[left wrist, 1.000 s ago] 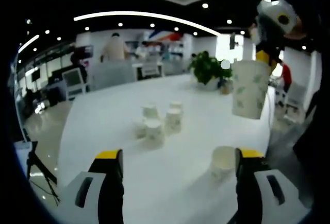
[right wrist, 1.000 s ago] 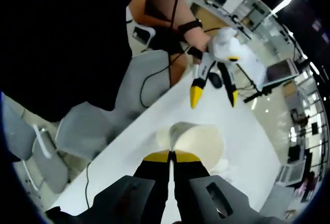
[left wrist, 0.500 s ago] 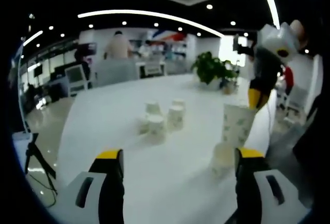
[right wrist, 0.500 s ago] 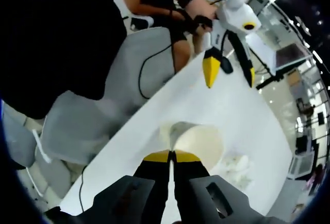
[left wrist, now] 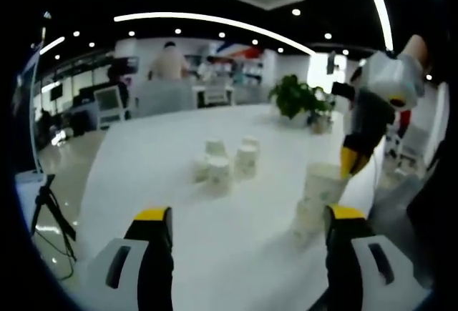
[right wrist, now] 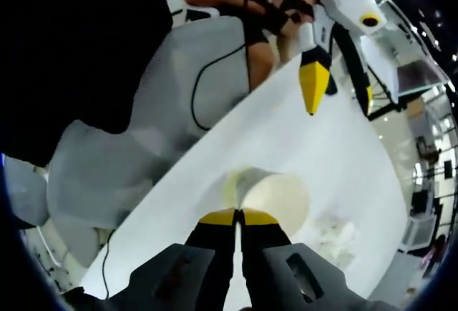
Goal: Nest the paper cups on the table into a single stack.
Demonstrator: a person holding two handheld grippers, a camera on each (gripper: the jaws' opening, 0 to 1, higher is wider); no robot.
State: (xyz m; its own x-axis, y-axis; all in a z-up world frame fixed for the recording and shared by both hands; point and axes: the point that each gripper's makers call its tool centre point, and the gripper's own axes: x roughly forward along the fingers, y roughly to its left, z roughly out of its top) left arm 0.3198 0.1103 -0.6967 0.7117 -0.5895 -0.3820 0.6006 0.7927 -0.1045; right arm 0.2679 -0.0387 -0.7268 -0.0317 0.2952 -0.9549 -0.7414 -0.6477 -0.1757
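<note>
The held paper cup [left wrist: 320,184] has dropped onto the near cup; right gripper [right wrist: 238,216] pinches its thin, crushable rim, left gripper [left wrist: 243,214] gapes

My left claw [left wrist: 242,234] stands wide open at the bottom of the frame over the white desk [left wrist: 143,175]. At right, the right claw [left wrist: 348,162] pinches the rim of a paper cup [left wrist: 320,184] sitting in another cup [left wrist: 306,219]. A cluster of cups [left wrist: 225,164] sits mid-frame; a potted plant [left wrist: 297,99] behind.
</note>
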